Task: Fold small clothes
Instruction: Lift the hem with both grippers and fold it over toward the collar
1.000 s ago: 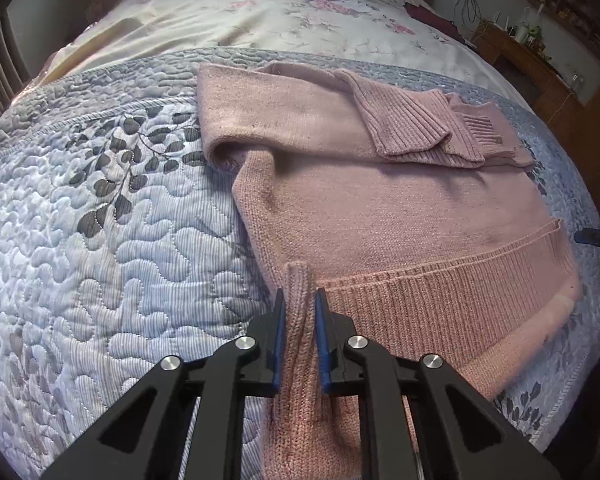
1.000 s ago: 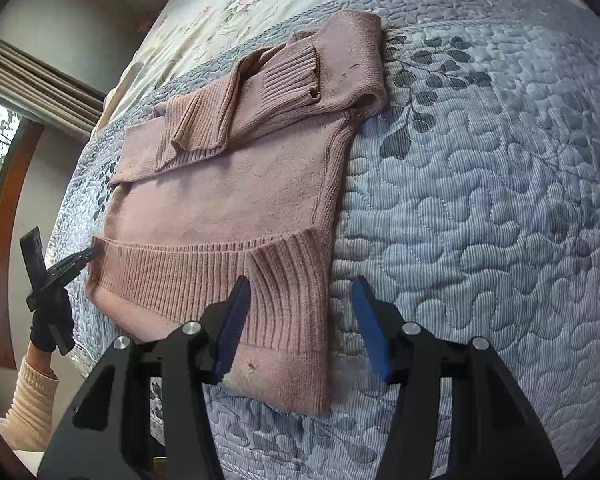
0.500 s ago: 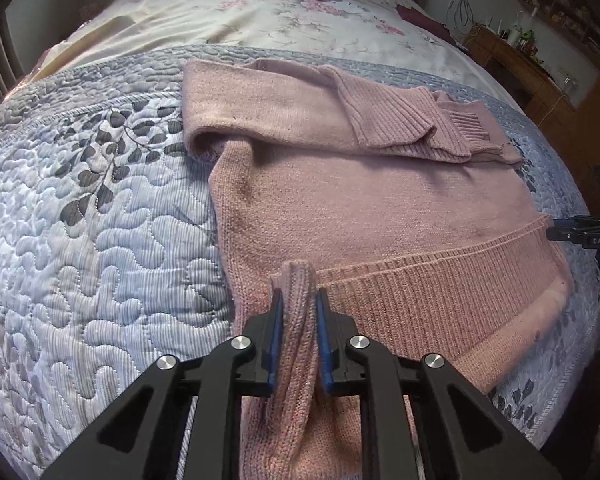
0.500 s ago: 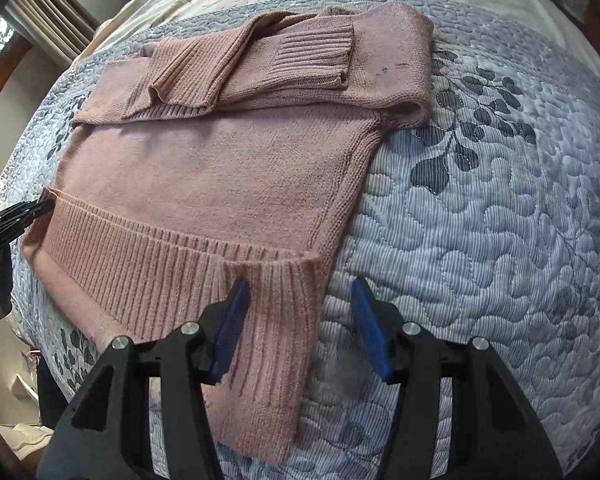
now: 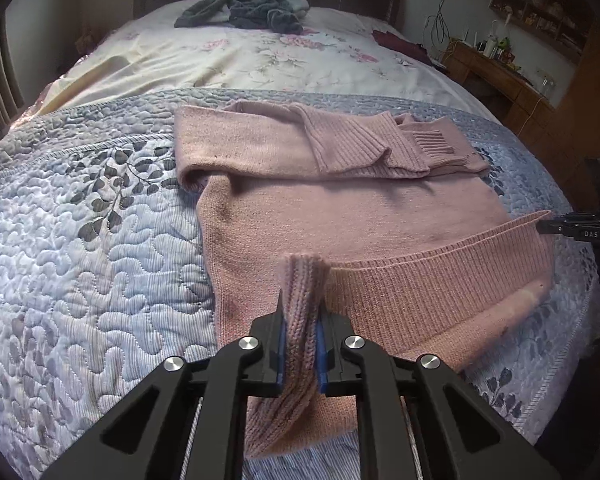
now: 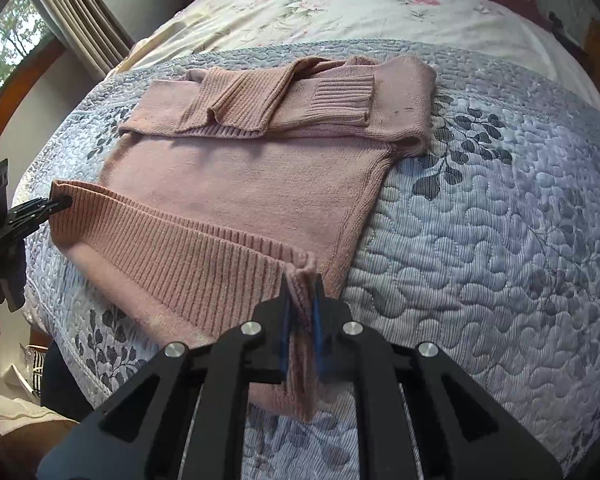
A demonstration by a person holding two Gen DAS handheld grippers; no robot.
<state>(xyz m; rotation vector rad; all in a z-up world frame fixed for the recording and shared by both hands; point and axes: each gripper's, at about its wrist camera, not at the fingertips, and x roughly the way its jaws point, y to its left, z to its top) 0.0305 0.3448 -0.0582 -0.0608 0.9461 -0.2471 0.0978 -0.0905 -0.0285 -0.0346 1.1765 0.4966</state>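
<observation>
You are now clamping the right gripper (image 6: 300,320) on the pink sweater's (image 5: 340,208) ribbed hem between its previously open fingers, matching the left gripper (image 5: 300,340), readying the fold.

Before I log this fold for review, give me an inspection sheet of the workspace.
Surface: grey-blue quilt over a floral sheet.
Job's things: pink sweater flat, sleeves folded across the chest, hem corners lifted.
Clutter: dark clothes near the headboard.
Grippers: left tool and right tool each shut on a hem corner.
Cables: wires hang on the far wall.
Surroundings: wooden desk, curtained window.
</observation>
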